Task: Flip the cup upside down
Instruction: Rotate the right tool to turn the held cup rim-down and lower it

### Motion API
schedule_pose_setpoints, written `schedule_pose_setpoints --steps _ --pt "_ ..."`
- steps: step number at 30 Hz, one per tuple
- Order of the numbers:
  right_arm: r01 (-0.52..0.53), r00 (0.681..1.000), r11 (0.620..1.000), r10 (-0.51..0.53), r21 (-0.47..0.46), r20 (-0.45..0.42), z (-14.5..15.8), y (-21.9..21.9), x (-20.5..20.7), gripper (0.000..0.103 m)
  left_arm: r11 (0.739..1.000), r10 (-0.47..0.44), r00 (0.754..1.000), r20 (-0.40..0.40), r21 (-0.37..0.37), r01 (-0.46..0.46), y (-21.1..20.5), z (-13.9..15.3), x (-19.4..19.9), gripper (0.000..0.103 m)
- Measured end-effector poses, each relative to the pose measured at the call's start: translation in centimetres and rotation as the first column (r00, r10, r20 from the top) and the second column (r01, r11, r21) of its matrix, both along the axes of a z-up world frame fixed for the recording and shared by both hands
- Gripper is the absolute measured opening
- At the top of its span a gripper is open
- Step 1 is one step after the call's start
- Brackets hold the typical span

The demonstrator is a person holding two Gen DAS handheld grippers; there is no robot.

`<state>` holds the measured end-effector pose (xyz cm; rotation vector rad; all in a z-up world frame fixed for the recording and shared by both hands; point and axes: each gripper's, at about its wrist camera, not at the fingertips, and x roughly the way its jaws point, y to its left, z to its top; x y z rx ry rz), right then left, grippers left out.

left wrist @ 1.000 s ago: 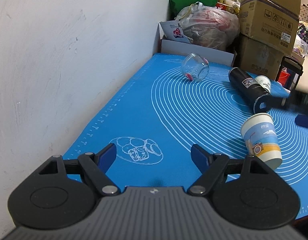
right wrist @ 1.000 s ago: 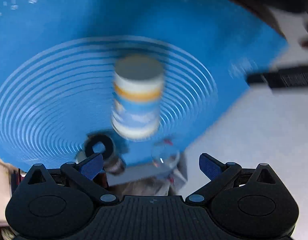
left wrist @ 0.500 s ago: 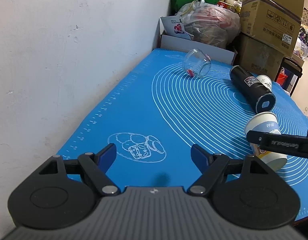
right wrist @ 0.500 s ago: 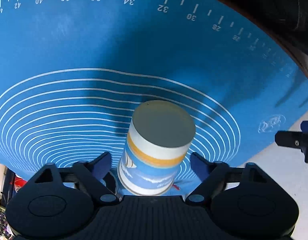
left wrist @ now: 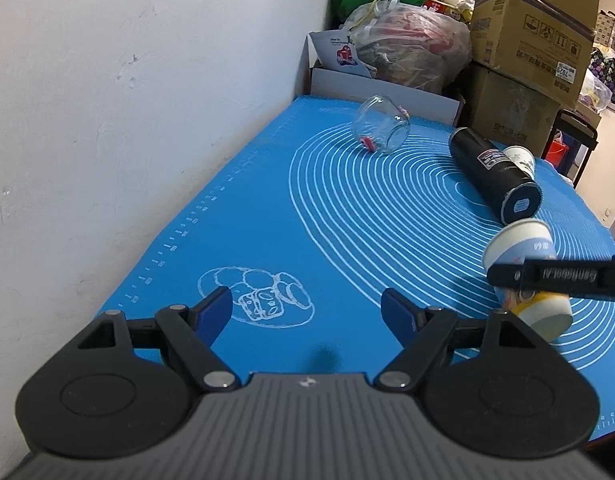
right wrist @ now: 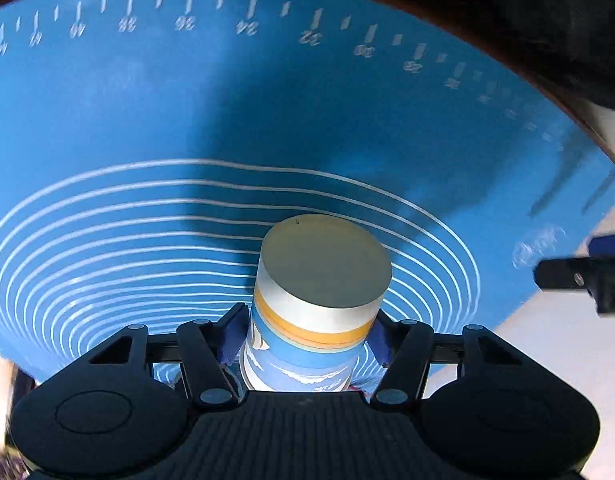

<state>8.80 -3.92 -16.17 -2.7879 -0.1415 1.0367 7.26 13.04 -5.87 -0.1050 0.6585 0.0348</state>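
Note:
A paper cup (right wrist: 319, 292) with blue, white and orange print sits between the blue pads of my right gripper (right wrist: 303, 336), which has closed on its sides; its flat base faces the camera. In the left wrist view the same cup (left wrist: 523, 268) is tilted at the right of the blue mat (left wrist: 307, 220), mouth up-left, base down-right, with a right-gripper finger (left wrist: 555, 276) across it. My left gripper (left wrist: 307, 308) is open and empty, low over the mat's near part.
A glass jar (left wrist: 381, 130) lies on its side at the far end. A black flask (left wrist: 493, 174) lies beside another paper cup (left wrist: 519, 160). Cardboard boxes (left wrist: 531, 36) and bags (left wrist: 407, 48) stand beyond. A white wall (left wrist: 107, 120) runs along the left.
My right gripper moved in around the cup and closed on it; it was open before. In the left wrist view the cup now tilts more. The left gripper has barely moved.

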Motion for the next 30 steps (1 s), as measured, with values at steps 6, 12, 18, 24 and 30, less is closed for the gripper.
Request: schedule_pose_setpoints --steps 6,12,18,24,30 --pt "0.285 0.957 0.907 -0.287 0.308 -0.041 3.4 0.5 0.7 0.058 1.0 -0.013 1.0 0.014 0.01 0.013 -0.7 0.7 -0.3 0.081" --pt "0.563 0.783 0.453 -0.559 0.691 -0.271 7.9 -0.2 2.2 0.058 0.999 -0.029 0.999 0.035 0.024 0.028 -1.6 1.5 -0.3 0.081" --pt "0.64 0.546 -0.206 -0.557 0.741 -0.626 10.6 -3.5 3.7 0.058 0.998 -0.048 0.998 0.048 0.044 0.045 -3.0 2.2 -0.1 0.081" --pt "0.519 0.325 -0.755 -0.257 0.399 -0.91 12.0 -8.7 3.0 0.058 0.995 -0.065 0.997 0.038 0.075 0.062 -4.4 2.2 0.2 0.081" --pt "0.306 0.308 -0.938 -0.065 0.164 -0.949 10.6 -11.6 1.4 0.058 0.993 -0.076 0.996 0.036 0.092 0.072 -5.7 2.1 0.2 0.081"
